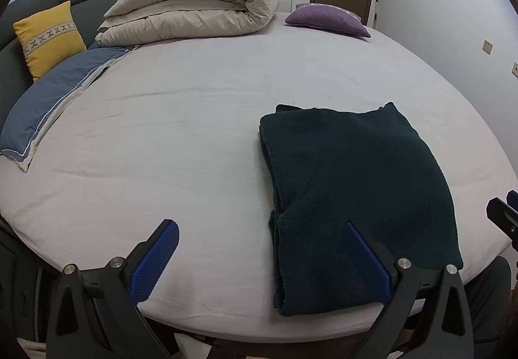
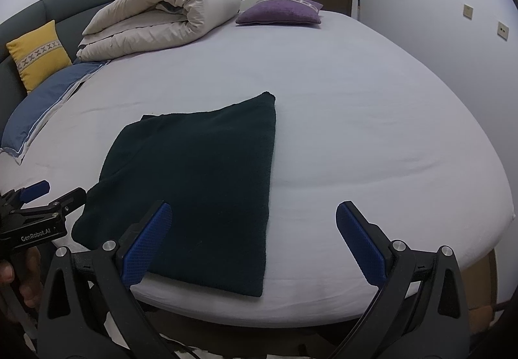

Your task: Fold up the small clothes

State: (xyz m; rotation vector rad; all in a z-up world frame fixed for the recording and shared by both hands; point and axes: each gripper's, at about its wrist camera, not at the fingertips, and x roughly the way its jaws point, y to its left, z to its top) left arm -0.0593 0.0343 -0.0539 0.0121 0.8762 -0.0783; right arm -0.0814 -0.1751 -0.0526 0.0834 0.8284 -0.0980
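Hovering both tools at the near edge of the pale lilac bed sheet (image 1: 194,132), nothing held. My left gripper (image 1: 259,258) has its blue-padded jaws spread wide and empty; my right gripper (image 2: 254,239) likewise, gaping, touching no cloth that I can see.

The dark green knitted garment (image 1: 349,197) lies flat on the sheet, already doubled into a rough rectangle, its near hem at the mattress edge. From the left wrist view it sits at about 3 o'clock of frame centre; from the right wrist view, about 8 o'clock. Stacked layers show along its left side.

Handling, as I judge it: soft, limp, fairly thick knit, light, not slippery against the pads. It will sag and slide apart if lifted by one layer only. Best to pinch through all layers at the two near corners, one tool each, and carry them toward the far edge for the next fold. Risk: a lower layer slips out and spoils the stack.

Pose: both tools low, pointing across the bed toward 12 o'clock, side by side. The left tool's right finger (image 1: 365,261) overlaps the garment's near left corner in view; whether it touches, I cannot tell.

Far off at 11 o'clock: rolled beige duvet (image 1: 200,2), yellow cushion (image 1: 48,38), blue pillow (image 1: 55,106). Purple cushion (image 1: 327,18) at 1 o'clock.
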